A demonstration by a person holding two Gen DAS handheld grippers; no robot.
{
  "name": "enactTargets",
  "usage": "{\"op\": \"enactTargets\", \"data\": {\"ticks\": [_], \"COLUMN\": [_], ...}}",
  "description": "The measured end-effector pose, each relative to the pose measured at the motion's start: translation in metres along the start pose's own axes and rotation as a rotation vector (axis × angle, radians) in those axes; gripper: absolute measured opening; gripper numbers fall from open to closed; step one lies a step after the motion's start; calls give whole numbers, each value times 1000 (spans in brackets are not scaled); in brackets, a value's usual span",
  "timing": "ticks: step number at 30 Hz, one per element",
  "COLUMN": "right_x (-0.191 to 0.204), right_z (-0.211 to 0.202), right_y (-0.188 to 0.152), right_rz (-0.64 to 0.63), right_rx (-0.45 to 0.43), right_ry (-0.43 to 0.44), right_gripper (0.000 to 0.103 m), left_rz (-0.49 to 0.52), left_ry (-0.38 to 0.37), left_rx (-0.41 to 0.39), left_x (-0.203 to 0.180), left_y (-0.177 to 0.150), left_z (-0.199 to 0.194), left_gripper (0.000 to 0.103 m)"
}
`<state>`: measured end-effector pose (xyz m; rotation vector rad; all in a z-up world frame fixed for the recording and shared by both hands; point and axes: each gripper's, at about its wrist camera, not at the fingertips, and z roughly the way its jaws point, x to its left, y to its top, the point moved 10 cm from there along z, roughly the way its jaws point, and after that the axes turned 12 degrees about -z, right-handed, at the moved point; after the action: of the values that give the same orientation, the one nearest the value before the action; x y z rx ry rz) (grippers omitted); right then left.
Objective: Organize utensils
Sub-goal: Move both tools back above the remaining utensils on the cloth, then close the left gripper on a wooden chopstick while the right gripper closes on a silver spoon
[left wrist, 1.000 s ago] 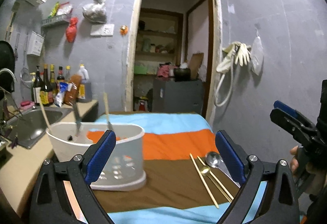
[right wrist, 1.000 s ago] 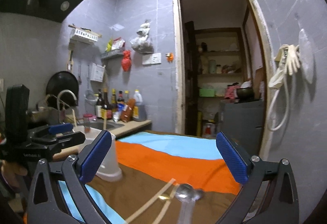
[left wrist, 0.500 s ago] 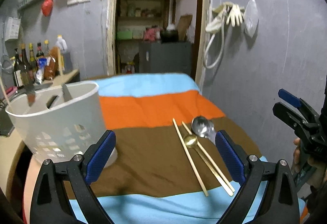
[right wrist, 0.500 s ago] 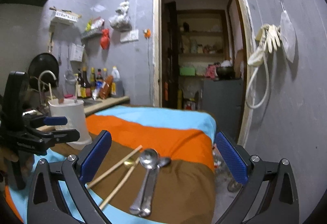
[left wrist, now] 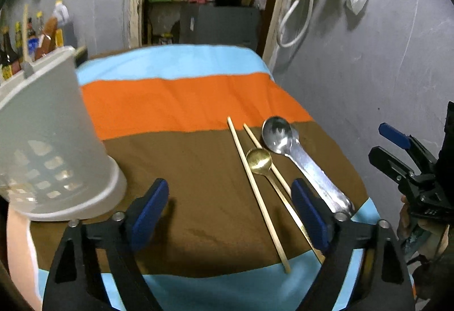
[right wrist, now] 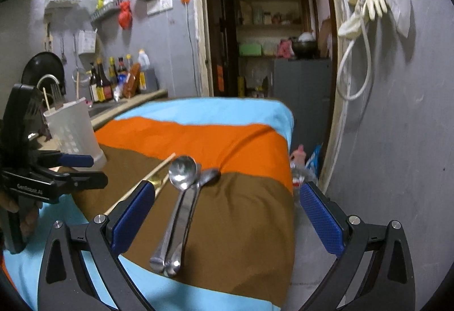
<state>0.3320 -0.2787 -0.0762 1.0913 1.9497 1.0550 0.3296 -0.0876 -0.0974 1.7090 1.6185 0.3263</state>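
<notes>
Far left of the left wrist view there's a white slotted utensil holder (left wrist: 54,146) standing upright on the striped cloth (left wrist: 184,101) that covers the counter. It already has a few handles poking out the top, so I'd guess that's where everything is meant to end up.

Moving right, the loose stuff lies in a tight bunch on the brown stripe: two wooden chopsticks (left wrist: 256,192), a small brass spoon (left wrist: 259,160) lying between them with its bowl up, then the steel spoons (left wrist: 298,158) just beside. In the right wrist view those turn out to be two steel spoons stacked, handles toward the camera. All the handles point toward the near edge, which looks handy for grabbing them end-on.

The left tool (left wrist: 229,211) is tipped down over the brown stripe, pads apart with nothing between them. Its jaws have just been closing a bit, but they are clamped on nothing; the chopsticks and brass spoon handle run past its right pad.

The right tool (right wrist: 227,214) hangs lower and flatter, jaws wide apart, with the steel spoon handles lying between the pads but untouched. My read is that it's lining up on those spoons. At the right edge of the left view you can see a hand (left wrist: 411,226) gripping its handle.
</notes>
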Motion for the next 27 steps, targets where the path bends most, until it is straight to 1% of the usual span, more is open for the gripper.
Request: {"op": "enactTargets", "data": {"ticks": [1, 2, 4, 8, 10, 16, 19, 24, 25, 26, 27], "right_x": [0, -1, -1, -2, -3, -4, -4, -4, -5, -5, -4], "right_z": [3, 6, 12, 20, 22, 27, 30, 33, 34, 36, 38], "right_y": [-2, -5, -10, -19, -21, -24, -25, -24, -24, -24, -24], "right_rz": [1, 2, 6, 20, 21, 27, 30, 23, 20, 19, 17], "right_rx": [15, 33, 64, 107, 115, 132, 139, 145, 147, 149, 154], "right_ry": [3, 6, 12, 29, 31, 39, 45, 46, 45, 46, 48], "right_gripper": [101, 100, 99, 97, 97, 97, 97, 96, 95, 92, 90], "left_rz": [-4, -6, -13, -9, 14, 55, 56, 63, 65, 67, 68], "left_ry": [-1, -4, -12, -19, -16, 0, 5, 19, 20, 23, 26], "left_rx": [18, 32, 67, 117, 126, 146, 150, 154, 152, 151, 149], "left_x": [0, 0, 0, -1, -4, -5, -3, -4, -4, -4, -4], "left_y": [-1, -2, -3, -7, -7, -5, -2, 6, 7, 9, 11], "left_z": [3, 5, 13, 25, 28, 39, 45, 56, 58, 60, 61], "left_gripper": [71, 69, 62, 52, 45, 28, 23, 20, 19, 18, 15]}}
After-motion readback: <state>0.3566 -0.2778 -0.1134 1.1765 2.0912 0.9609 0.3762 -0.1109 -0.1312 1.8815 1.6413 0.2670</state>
